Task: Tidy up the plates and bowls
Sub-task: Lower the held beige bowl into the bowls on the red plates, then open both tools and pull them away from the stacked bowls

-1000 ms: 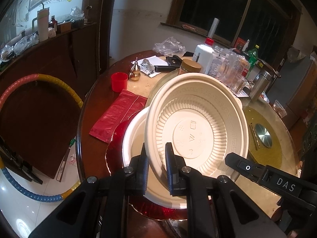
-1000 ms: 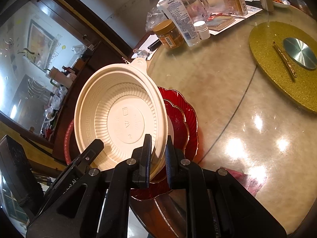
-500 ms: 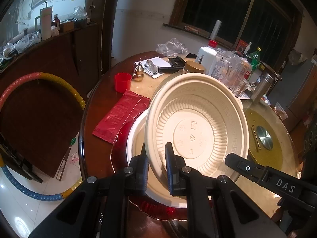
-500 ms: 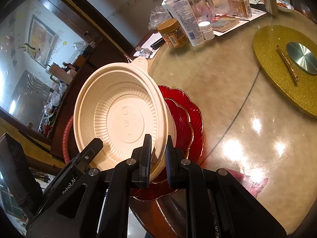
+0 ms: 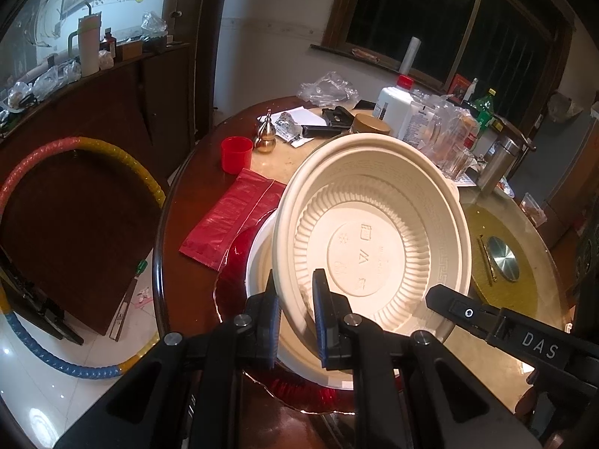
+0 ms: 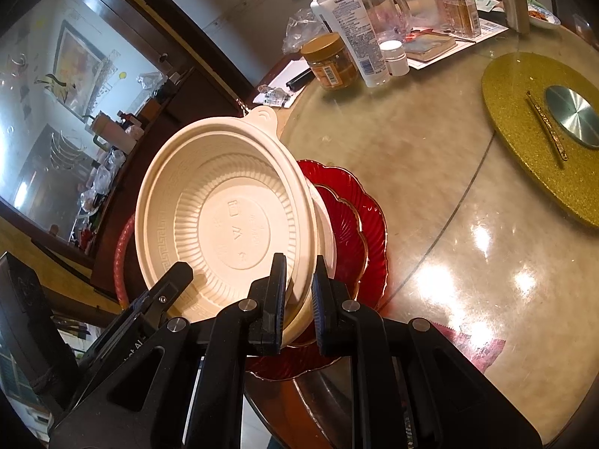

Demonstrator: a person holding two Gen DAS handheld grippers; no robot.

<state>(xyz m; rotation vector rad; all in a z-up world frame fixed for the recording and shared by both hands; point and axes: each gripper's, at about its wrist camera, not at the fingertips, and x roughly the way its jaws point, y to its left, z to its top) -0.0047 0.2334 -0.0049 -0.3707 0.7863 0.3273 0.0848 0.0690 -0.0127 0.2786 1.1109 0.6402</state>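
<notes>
A cream plastic bowl (image 5: 374,224) with a ribbed inside is held tilted above a white bowl (image 5: 258,265) that sits on stacked red scalloped plates (image 5: 239,250). My left gripper (image 5: 294,318) is shut on the cream bowl's near rim. In the right wrist view the same cream bowl (image 6: 224,217) leans over the red plates (image 6: 355,224), and my right gripper (image 6: 297,299) is shut on its rim at another spot. The other gripper's finger (image 5: 464,310) reaches under the bowl's right side.
A round wooden table (image 5: 172,224) carries a red packet (image 5: 232,217), a red cup (image 5: 236,153), a small brass gourd (image 5: 265,134), a jar (image 6: 329,60), a lotion bottle (image 6: 352,26) and a gold turntable (image 6: 543,131). A hula hoop (image 5: 93,149) leans at left.
The cream bowl stays pinched by both grippers in nearly the same pose; the views shift only slightly.
</notes>
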